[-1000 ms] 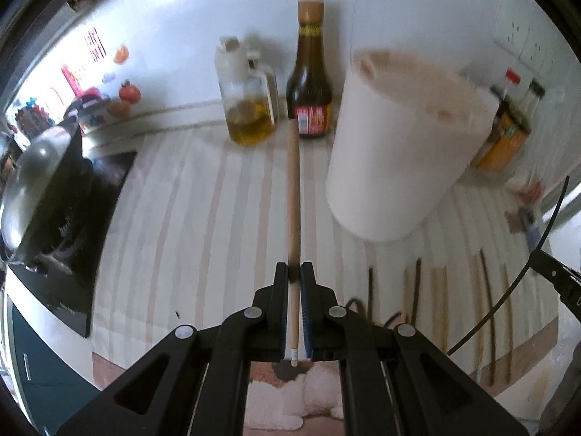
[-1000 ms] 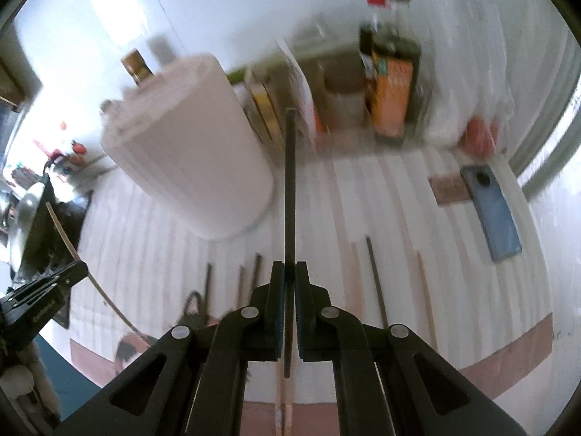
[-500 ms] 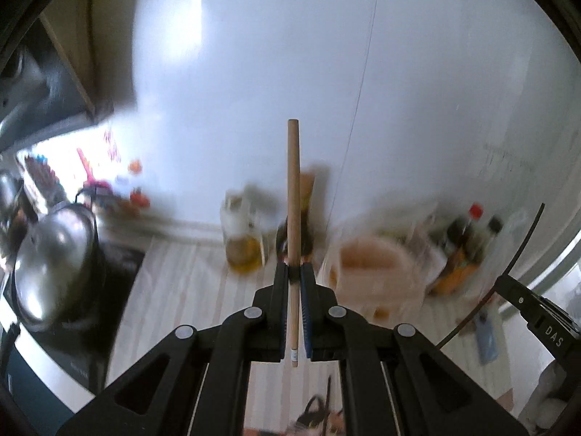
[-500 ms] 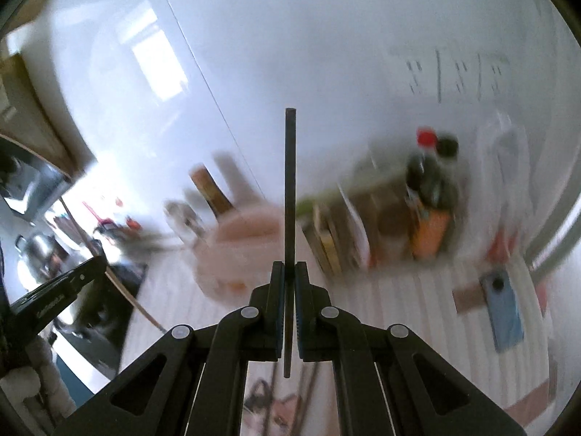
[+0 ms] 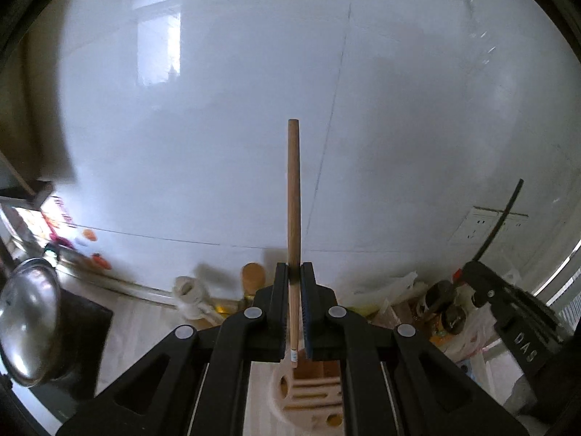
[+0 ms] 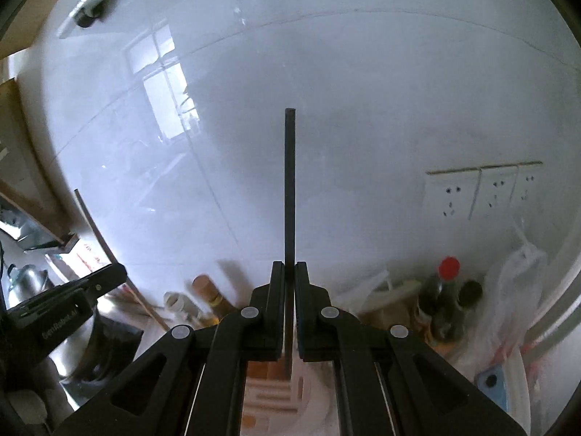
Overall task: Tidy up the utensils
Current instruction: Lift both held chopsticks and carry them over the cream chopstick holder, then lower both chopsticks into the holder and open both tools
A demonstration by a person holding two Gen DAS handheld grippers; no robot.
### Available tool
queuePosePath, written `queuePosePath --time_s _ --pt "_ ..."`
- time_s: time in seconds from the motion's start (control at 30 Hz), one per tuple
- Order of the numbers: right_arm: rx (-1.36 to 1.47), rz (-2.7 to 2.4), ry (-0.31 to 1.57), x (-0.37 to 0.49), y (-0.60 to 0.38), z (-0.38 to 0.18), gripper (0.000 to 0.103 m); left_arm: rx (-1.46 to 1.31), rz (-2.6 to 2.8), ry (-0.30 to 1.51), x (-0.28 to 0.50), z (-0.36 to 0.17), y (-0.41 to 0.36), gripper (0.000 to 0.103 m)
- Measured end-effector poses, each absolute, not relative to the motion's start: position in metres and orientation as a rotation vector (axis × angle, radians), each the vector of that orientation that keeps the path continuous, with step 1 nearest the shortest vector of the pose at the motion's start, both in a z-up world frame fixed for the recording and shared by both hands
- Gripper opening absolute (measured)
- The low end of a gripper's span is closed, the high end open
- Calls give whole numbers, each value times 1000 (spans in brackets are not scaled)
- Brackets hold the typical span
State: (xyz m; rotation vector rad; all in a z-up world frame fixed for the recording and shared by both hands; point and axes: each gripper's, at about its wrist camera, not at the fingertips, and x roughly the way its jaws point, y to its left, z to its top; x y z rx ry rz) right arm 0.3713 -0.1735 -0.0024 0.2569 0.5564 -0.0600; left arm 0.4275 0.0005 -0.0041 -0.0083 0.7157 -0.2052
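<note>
Left gripper (image 5: 294, 272), black plastic, two-finger: jaws clamped on a light brown wooden chopstick (image 5: 293, 196) standing upright at frame centre, its lower tip just above a pale pink slotted utensil holder (image 5: 308, 396) at the bottom centre. Right gripper (image 6: 289, 272), same build: jaws pinched on a thin black chopstick (image 6: 289, 189), also upright at centre, its lower end over the same pale holder (image 6: 276, 396) seen from above. Glossy white tiled wall (image 5: 225, 116) fills the upper frame in both views, with a window reflected upper left. In the left view, the right tool shows at lower right with raised letters reading "DAS" along its body; a steel pot lid (image 5: 27, 319) sits at far left. In the right view, the left tool at lower left carries small white print, too blurred to read. White wall sockets (image 6: 479, 192) sit at right; below them a dark bottle with red cap (image 6: 441, 290), label unreadable.
</note>
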Motion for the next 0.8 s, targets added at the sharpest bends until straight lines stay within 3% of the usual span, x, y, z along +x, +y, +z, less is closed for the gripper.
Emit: queuePosePath --time_s 0.43,0.8 --pt "299 -12 653 425 -179 -64 5 -3 -244 837 474 -60 -8 4" --pt "300 46 716 422 -179 -98 6 -13 -294 904 476 -71 -9 7"
